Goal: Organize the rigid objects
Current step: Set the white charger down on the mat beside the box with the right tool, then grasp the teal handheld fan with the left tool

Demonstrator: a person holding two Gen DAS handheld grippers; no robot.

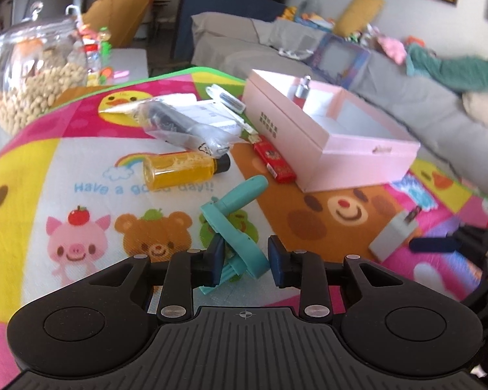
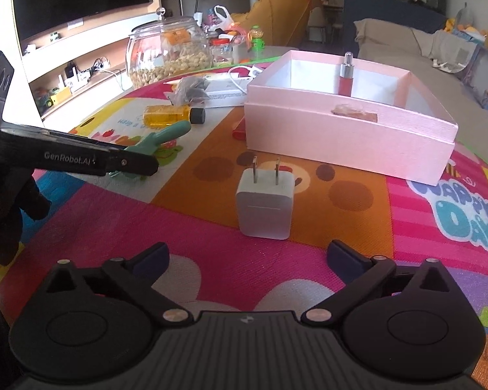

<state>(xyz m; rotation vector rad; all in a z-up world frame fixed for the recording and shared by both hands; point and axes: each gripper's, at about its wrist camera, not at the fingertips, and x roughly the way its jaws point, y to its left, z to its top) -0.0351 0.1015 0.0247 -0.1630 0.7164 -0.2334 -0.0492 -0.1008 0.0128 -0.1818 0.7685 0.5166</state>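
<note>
Clutter is shown near a pink box (image 2: 348,136): a teal fan (image 1: 236,227), just before it, is bracketed by the part-closed left gripper (image 1: 245,265), while a white charger (image 2: 265,209) is approached by the wide-open right gripper (image 2: 247,253), presumably for boxing.

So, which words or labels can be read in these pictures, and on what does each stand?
"Have a good day!!" – mat, under the rainbow; the middle is partly blurred.
"GenRobot.AI" – side of the left gripper.
Big blue letters on the mat's right corner – upside down, not surely readable.
Dark print on the pink box, red lighter, white paper – too small or blurred.
</note>
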